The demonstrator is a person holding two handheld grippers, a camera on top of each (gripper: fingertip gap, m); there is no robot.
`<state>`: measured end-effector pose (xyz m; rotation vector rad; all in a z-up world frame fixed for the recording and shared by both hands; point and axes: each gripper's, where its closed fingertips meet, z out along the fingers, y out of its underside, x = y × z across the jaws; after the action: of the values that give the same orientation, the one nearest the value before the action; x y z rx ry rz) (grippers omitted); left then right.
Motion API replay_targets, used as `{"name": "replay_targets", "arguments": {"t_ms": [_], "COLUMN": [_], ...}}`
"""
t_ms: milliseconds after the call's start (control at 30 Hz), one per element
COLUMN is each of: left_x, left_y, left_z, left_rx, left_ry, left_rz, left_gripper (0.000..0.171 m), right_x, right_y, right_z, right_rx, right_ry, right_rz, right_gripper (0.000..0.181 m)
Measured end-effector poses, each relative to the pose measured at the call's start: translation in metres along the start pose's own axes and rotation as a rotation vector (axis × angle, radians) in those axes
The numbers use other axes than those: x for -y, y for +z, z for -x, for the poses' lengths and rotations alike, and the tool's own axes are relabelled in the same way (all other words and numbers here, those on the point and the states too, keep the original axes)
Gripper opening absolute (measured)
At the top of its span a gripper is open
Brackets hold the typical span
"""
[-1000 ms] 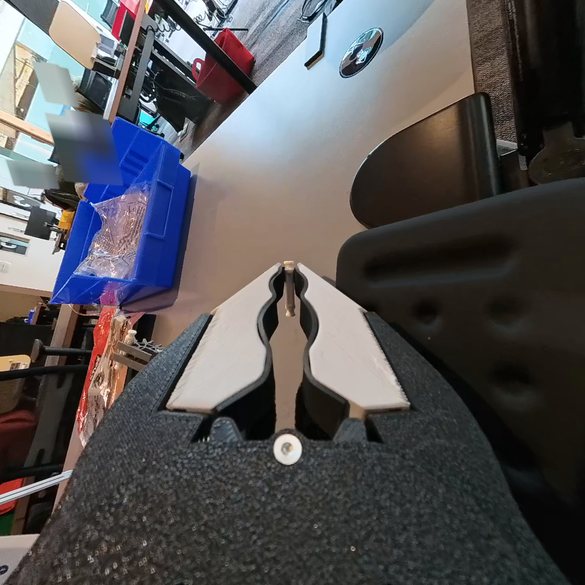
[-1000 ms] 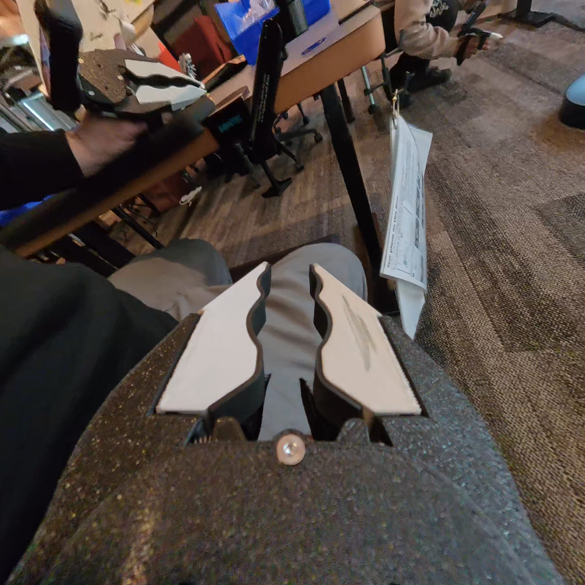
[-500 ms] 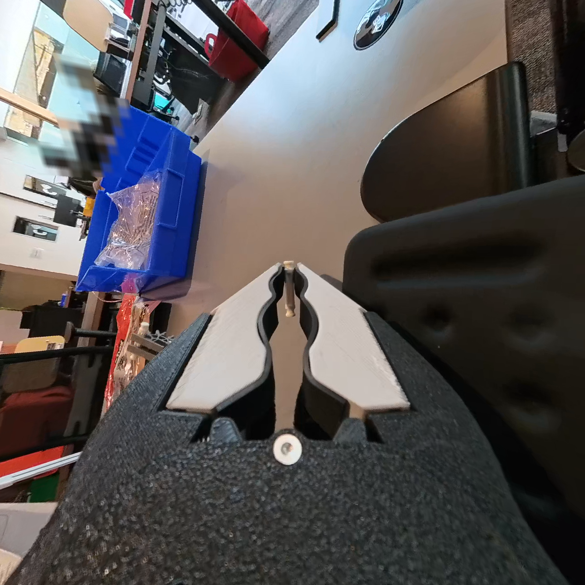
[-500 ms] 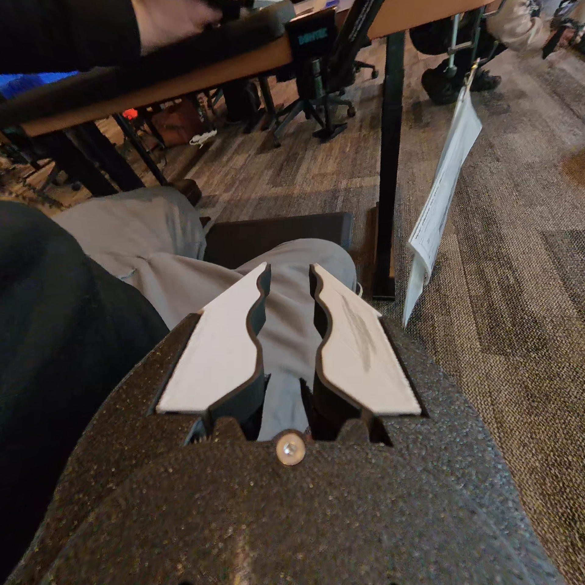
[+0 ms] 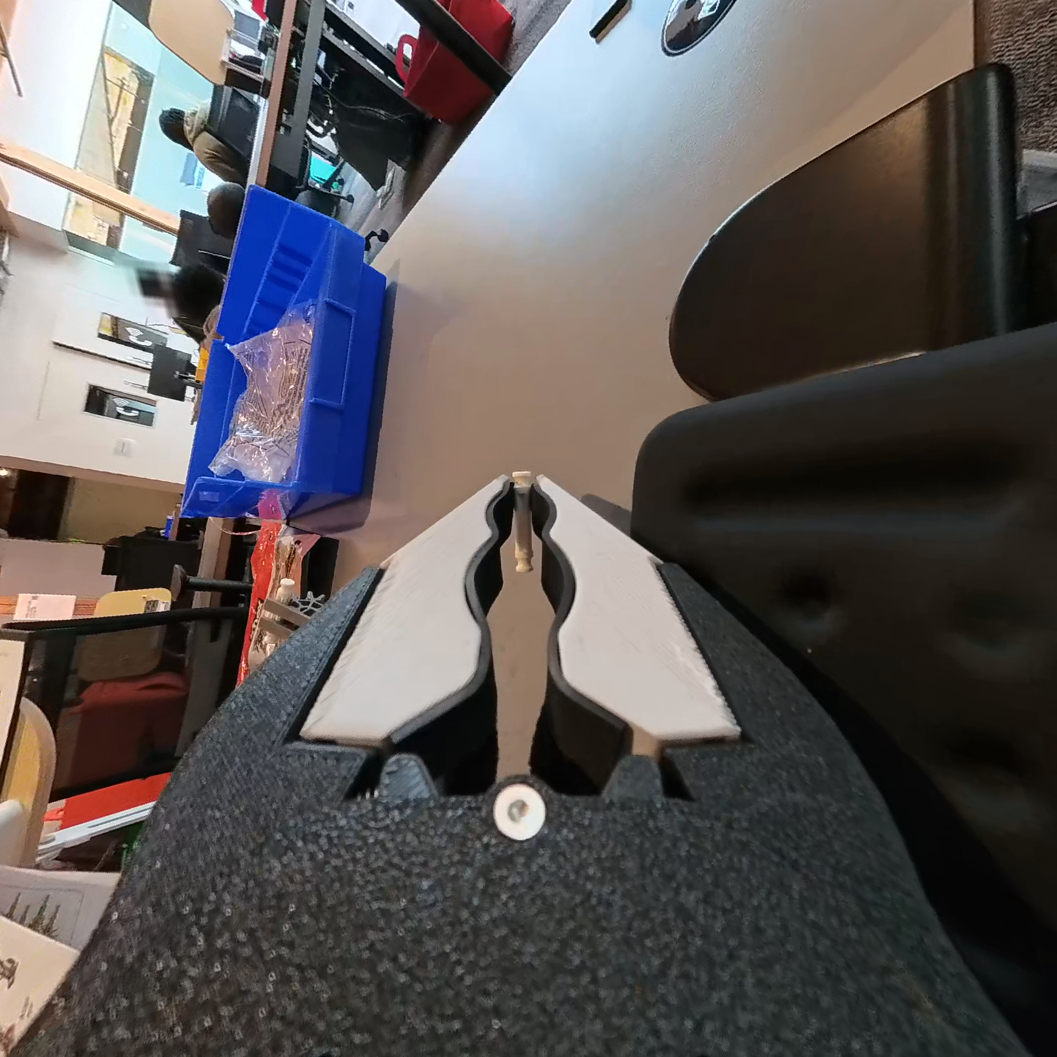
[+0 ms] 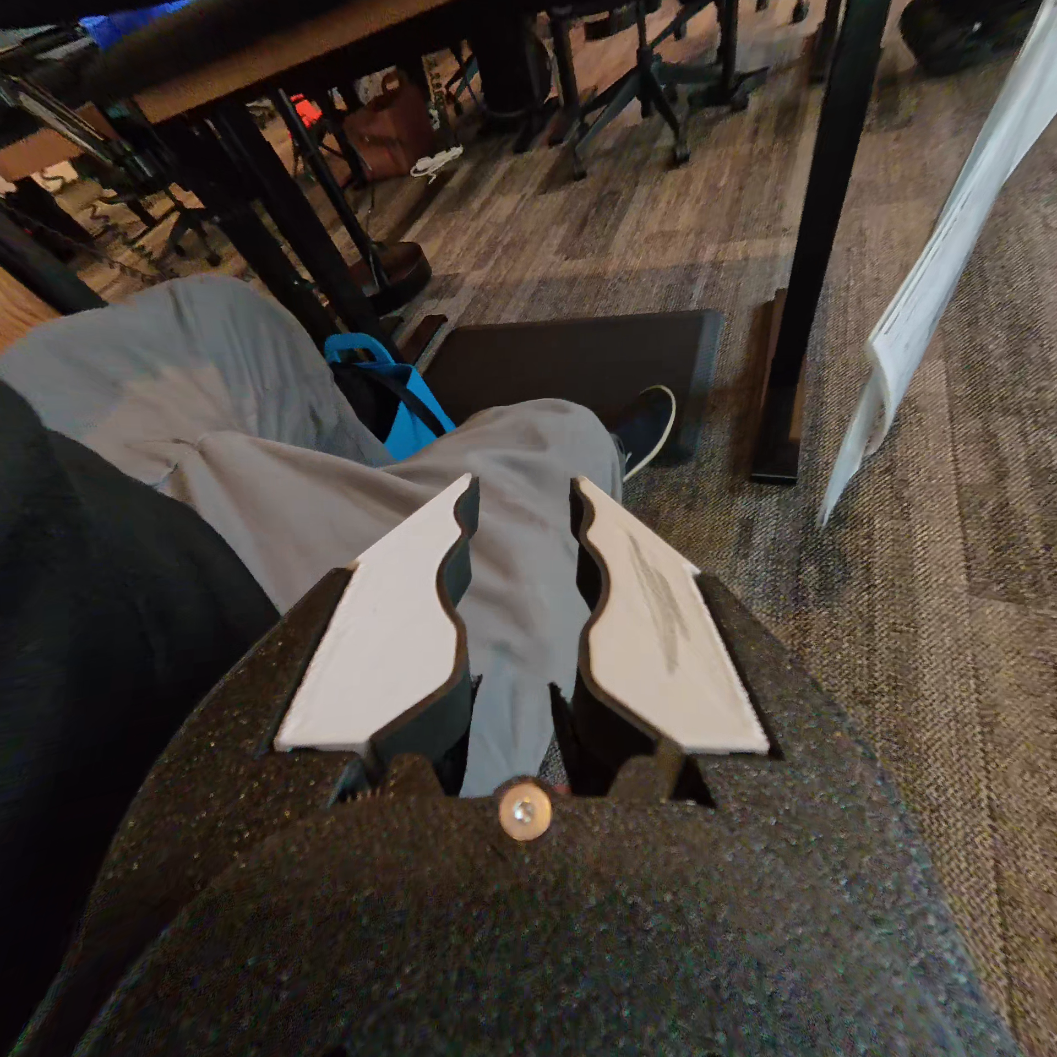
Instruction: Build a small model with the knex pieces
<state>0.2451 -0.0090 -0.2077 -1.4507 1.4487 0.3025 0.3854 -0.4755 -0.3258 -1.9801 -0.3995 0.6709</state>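
Left gripper [image 5: 521, 486] clamped on a small pale pin [image 5: 521, 529] over the pale counter [image 5: 572, 240], blue bin [image 5: 320, 366] at centre left, right gripper [image 6: 523, 495] with fingers apart above a grey-trousered knee [image 6: 515, 446], patterned carpet [image 6: 858, 572] at right.

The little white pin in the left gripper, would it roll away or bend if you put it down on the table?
Likely it would roll: the little white pin looks round and slim, and the table is smooth. It probably would not bend, since it stays straight while pinched by the left gripper. It looks very light, so a nudge might send it off.
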Motion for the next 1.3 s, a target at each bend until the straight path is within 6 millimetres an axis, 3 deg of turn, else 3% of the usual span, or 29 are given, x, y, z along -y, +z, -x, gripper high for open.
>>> {"name": "replay_targets", "arguments": {"t_ms": [100, 267, 333, 400, 467, 533, 667, 767, 833, 933, 1033, 1133, 1300], "left_x": [-0.001, -0.002, -0.002, -0.002, -0.003, -0.003, -0.003, -0.002, -0.003, -0.002, -0.002, -0.001, -0.002], "left_y": [0.000, 0.000, 0.000, 0.000, 0.000, 0.000, 0.001, 0.002, 0.003, 0.003, 0.003, 0.003, 0.003], "left_z": [0.001, 0.002, 0.002, 0.002, 0.002, 0.002, 0.001, 0.000, -0.001, -0.001, -0.001, 0.000, 0.000], "left_rx": [-0.004, 0.002, -0.009, -0.009, -0.008, -0.011, -0.021, -0.037, -0.047, -0.051, -0.045, -0.040, -0.039], "left_ry": [-0.016, -0.022, -0.034, -0.039, -0.041, -0.044, -0.050, -0.058, -0.071, -0.072, -0.071, -0.070, -0.073], "left_rz": [0.000, 0.003, -0.001, -0.003, 0.000, -0.002, -0.002, -0.010, -0.010, -0.013, -0.015, -0.015, -0.015], "left_gripper": [0.005, 0.005, 0.005, 0.005, 0.005, 0.005, 0.005, 0.005, 0.005, 0.005, 0.005, 0.005, 0.005], "right_x": [-0.007, 0.005, 0.000, -0.015, -0.070, -0.127, -0.227, -0.290, -0.326, -0.385, -0.419, -0.440, -0.440], "right_y": [0.011, 0.040, 0.057, 0.084, 0.128, 0.179, 0.280, 0.340, 0.370, 0.395, 0.409, 0.412, 0.413], "right_z": [0.003, 0.012, -0.001, -0.032, -0.087, -0.127, -0.169, -0.195, -0.217, -0.231, -0.236, -0.244, -0.253], "right_rx": [0.042, 0.136, 0.148, 0.145, 0.055, 0.032, 0.046, 0.020, -0.036, -0.069, -0.077, -0.115, -0.155], "right_ry": [0.014, 0.028, -0.009, -0.012, -0.055, -0.026, -0.069, 0.042, -0.008, -0.027, -0.065, -0.076, -0.082], "right_rz": [0.035, 0.043, 0.082, 0.101, 0.211, 0.286, 0.396, 0.460, 0.511, 0.629, 0.700, 0.744, 0.688], "right_gripper": [0.033, 0.037, 0.036, 0.030, 0.026, 0.023, 0.020, 0.021, 0.023, 0.026, 0.030, 0.030, 0.013]}}
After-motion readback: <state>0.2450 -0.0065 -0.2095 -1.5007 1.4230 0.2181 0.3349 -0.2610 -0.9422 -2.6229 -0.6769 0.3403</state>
